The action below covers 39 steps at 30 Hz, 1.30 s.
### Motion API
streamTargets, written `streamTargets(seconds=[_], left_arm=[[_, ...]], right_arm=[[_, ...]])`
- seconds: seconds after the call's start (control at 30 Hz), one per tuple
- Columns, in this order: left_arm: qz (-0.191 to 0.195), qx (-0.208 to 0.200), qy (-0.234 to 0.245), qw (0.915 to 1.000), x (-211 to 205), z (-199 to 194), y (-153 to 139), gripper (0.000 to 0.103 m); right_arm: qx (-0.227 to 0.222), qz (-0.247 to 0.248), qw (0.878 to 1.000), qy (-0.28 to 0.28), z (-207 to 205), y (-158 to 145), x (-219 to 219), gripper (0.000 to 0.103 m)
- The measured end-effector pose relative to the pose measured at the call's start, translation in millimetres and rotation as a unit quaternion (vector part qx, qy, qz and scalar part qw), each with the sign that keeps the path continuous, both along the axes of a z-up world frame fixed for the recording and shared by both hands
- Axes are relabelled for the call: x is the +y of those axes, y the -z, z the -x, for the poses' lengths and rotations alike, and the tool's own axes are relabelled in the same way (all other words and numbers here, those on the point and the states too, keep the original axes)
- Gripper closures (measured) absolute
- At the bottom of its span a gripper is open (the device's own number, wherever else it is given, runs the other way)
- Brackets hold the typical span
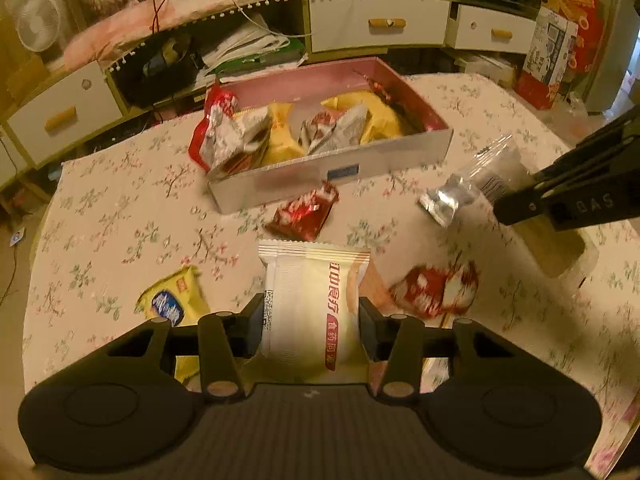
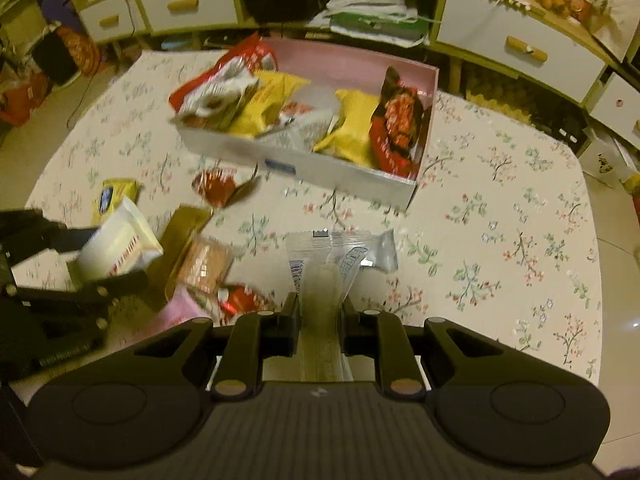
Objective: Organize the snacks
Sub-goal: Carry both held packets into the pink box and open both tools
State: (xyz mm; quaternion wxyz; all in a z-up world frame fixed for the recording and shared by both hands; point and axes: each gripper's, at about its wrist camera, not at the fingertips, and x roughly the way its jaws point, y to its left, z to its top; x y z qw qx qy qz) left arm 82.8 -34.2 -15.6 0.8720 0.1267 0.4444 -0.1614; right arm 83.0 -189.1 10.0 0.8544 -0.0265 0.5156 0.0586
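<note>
My left gripper (image 1: 311, 322) is shut on a white snack packet with red characters (image 1: 310, 300), held above the table; it also shows in the right wrist view (image 2: 120, 246). My right gripper (image 2: 320, 316) is shut on a clear-wrapped snack bar (image 2: 326, 264), also seen in the left wrist view (image 1: 476, 178). A shallow box with a pink inside (image 1: 320, 178) (image 2: 344, 170) lies ahead, holding several yellow, red and silver packets. Loose red packets (image 1: 304, 216) (image 1: 436, 290) and a yellow packet (image 1: 172, 300) lie on the floral tablecloth.
A biscuit pack (image 2: 204, 266) and a gold tray (image 2: 184, 232) lie at the table's left in the right wrist view. A cabinet with white drawers (image 1: 376, 26) stands behind the table. Boxes (image 1: 556, 48) are stacked at the far right.
</note>
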Motion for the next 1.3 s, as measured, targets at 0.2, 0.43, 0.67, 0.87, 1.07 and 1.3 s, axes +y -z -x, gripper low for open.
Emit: streamTargets(seconds=[0.2, 0.43, 0.67, 0.87, 1.07, 1.3], left_arm=[[0.069, 0.028, -0.027, 0.9969, 0.1, -36.7, -14.6, 0.05], [0.13, 0.012, -0.06, 0.9896, 1.3, -87.6, -39.2, 0.05], [0.152, 0.012, -0.059, 0.9865, -9.6, -122.2, -40.6, 0.05], [0.182, 0.014, -0.061, 0.9814, -10.8, -159.5, -35.1, 0.05], [0.21, 0.014, -0.065, 0.9754, -13.2, -187.8, -25.2, 0.05], [0.212, 0.019, -0.085, 0.9735, -18.6, -205.1, -0.6, 0.05]], right_arm=[[-0.022, -0.022, 0.999, 0.019, -15.4, -12.4, -9.7, 0.087], [-0.047, -0.056, 0.994, 0.082, -47.1, -14.0, -39.3, 0.087], [-0.054, -0.133, 0.984, 0.106, -78.3, -17.3, -48.5, 0.087], [-0.062, -0.182, 0.975, 0.114, -109.7, -19.9, -51.4, 0.087], [-0.078, -0.234, 0.961, 0.126, -147.9, -15.7, -55.5, 0.087], [-0.087, -0.267, 0.95, 0.137, -181.2, 3.5, -48.6, 0.087]])
